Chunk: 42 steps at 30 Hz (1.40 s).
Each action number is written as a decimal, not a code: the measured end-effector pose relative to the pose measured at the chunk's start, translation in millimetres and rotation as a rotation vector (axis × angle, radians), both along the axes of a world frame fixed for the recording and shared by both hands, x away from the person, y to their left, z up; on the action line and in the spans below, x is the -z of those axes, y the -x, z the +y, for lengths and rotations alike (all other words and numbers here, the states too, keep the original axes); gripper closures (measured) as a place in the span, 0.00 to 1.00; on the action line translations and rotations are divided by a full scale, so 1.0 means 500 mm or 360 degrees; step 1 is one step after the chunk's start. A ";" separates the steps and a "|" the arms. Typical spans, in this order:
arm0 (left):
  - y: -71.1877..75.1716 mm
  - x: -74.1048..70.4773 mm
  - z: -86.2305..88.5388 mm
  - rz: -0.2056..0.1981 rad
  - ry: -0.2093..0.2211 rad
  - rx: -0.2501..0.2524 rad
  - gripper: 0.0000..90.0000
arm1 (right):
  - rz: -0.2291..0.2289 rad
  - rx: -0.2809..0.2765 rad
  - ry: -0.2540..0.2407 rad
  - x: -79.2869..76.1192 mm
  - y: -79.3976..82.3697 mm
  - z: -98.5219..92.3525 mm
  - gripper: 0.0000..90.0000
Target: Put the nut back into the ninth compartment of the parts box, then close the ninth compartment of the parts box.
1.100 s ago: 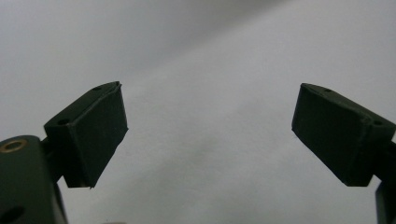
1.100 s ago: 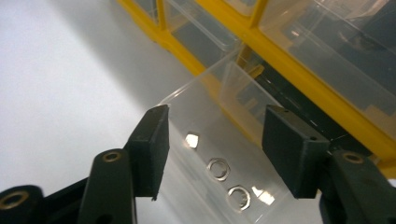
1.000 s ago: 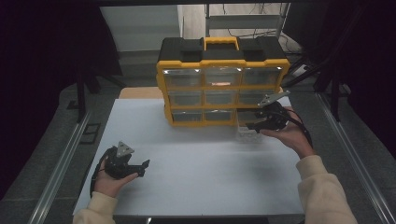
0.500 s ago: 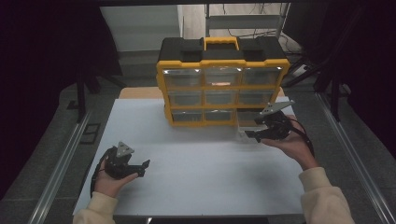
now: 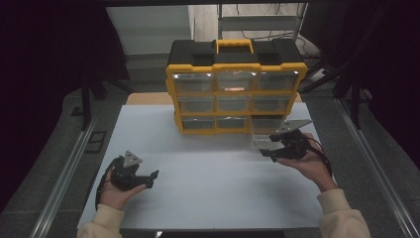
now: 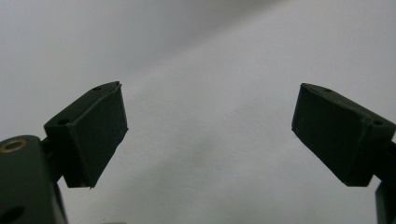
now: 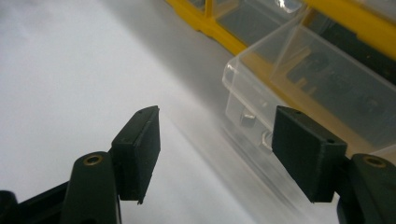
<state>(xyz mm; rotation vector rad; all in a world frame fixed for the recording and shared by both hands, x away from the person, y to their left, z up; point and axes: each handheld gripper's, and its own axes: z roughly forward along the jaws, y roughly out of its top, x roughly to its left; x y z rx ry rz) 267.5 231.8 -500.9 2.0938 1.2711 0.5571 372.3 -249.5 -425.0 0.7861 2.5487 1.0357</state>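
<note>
Your right gripper [image 5: 271, 149], jaws spread and empty, sits just near of the clear drawer [image 7: 299, 79] pulled out of the yellow organizer's [image 5: 236, 91] bottom-right slot. Your left gripper [image 5: 148, 178] rests released near-left on the white table [image 5: 208, 178].

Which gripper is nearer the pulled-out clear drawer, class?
Right. The right gripper sits open just in front of the clear drawer at the organizer's bottom right. The left gripper is open, far off at the table's near-left.
</note>
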 end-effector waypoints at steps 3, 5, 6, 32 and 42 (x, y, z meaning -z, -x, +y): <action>0.000 0.000 0.000 0.0001 -0.0001 0.0000 0.12 | 0.0010 0.0006 0.0004 0.011 0.005 -0.004 0.37; 0.000 0.000 0.000 0.0001 -0.0001 -0.0001 0.12 | 0.0011 0.0003 0.0000 0.016 0.005 -0.008 0.37; 0.001 0.000 -0.001 0.0001 0.0000 -0.0001 0.12 | 0.0018 0.0011 0.0004 0.018 0.006 -0.010 0.37; 0.010 -0.003 0.001 -0.0010 -0.0003 -0.0012 0.12 | 0.0021 0.0109 0.0046 0.067 0.021 -0.017 0.46; 0.008 -0.002 -0.002 -0.0010 0.0001 -0.0008 0.12 | -0.0049 0.0162 0.0116 0.079 0.020 -0.008 0.81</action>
